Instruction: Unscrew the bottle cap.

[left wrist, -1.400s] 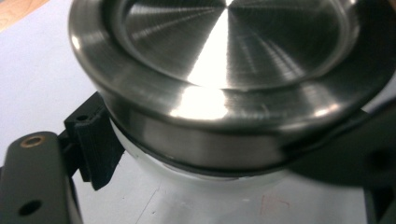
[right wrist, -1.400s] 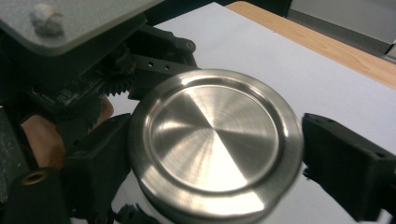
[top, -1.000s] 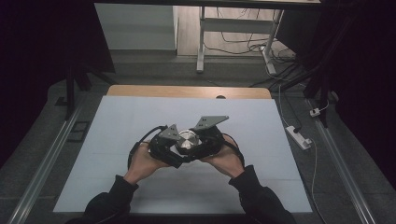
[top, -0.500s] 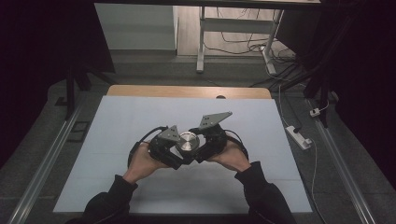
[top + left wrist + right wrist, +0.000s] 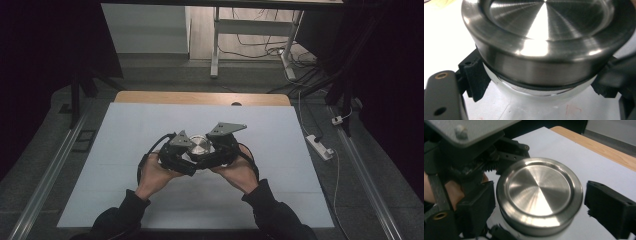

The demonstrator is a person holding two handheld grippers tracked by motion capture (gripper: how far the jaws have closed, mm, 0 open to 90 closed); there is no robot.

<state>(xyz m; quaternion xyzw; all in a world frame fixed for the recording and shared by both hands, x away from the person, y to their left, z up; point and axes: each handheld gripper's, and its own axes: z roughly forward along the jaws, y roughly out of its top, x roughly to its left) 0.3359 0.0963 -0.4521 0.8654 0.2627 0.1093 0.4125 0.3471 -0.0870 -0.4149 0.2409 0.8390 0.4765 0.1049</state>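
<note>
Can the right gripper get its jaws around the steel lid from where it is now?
Probably yes. The lid sits between the right gripper's open jaws, one touching its side, the other apart. The left gripper clamps lower, on the white body.

Dark sleeves (image 5: 131,216) — black tools with grey three-cornered plates (image 5: 226,128), looping black cables (image 5: 150,150).

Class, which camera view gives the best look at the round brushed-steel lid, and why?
The right gripper view: the round brushed-steel lid sits whole, its top face and rim clear. The left gripper view crops it close, showing mostly its side wall. The high view shows it small between the grippers.
</note>
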